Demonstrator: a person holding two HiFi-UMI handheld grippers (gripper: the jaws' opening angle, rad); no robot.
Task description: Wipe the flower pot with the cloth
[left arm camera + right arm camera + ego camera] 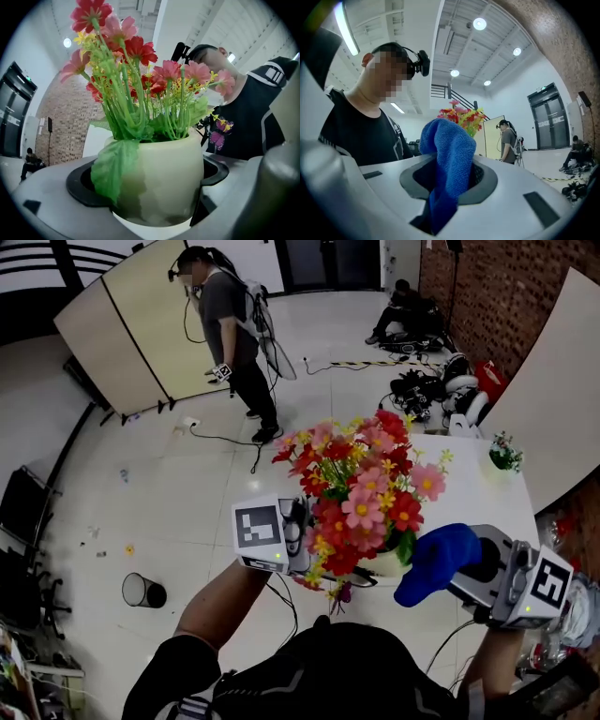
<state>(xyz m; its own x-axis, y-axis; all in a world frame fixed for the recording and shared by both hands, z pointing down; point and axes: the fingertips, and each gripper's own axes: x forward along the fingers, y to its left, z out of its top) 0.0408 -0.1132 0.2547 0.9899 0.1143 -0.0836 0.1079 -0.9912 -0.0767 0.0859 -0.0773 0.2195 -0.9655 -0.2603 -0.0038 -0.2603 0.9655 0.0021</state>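
The pot (159, 180) was clamped by the left gripper (302, 540), the cloth (449, 154) by the right gripper (467, 570), close beside; wiping appeared not yet begun.

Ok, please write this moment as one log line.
left gripper: shut on flower pot | right gripper: shut on blue cloth | wipe contact: cannot tell

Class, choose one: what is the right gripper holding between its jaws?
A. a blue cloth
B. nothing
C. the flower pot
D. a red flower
A: the right gripper view shows the blue cloth clamped in the right gripper, while the flower pot sits in the left gripper.
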